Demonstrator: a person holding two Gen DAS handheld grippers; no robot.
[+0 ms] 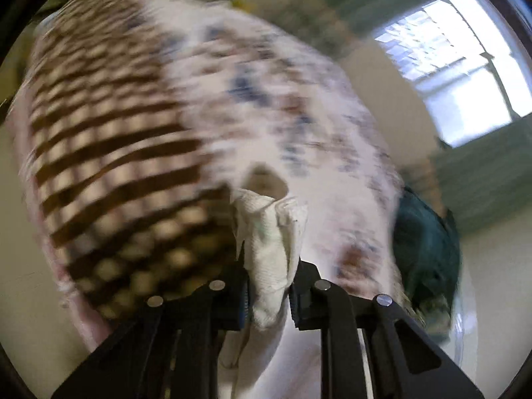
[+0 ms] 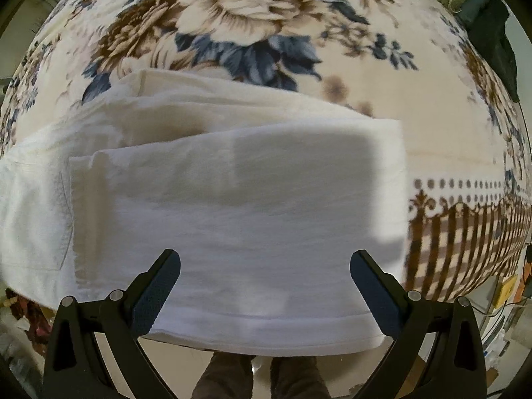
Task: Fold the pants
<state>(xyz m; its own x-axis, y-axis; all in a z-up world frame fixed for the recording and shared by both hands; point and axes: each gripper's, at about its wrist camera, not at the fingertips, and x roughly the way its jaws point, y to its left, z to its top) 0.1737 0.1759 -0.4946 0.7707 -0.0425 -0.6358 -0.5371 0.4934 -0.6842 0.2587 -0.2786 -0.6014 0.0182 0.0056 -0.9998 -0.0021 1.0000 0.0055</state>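
White pants (image 2: 232, 206) lie partly folded on a floral blanket (image 2: 266, 26), with one layer doubled over the other and a hem hanging over the near edge. My right gripper (image 2: 266, 266) is open and empty just above the near part of the pants. My left gripper (image 1: 269, 286) is shut on a bunched fold of the white pants (image 1: 272, 239), held up over the blanket (image 1: 199, 99). The left wrist view is blurred by motion.
The blanket has a brown striped border (image 2: 465, 232) at the right and covers a bed or table. A dark green garment (image 1: 429, 242) lies beyond the blanket's edge. A bright window (image 1: 459, 66) is at the far right. The person's legs (image 2: 259, 379) stand below the near edge.
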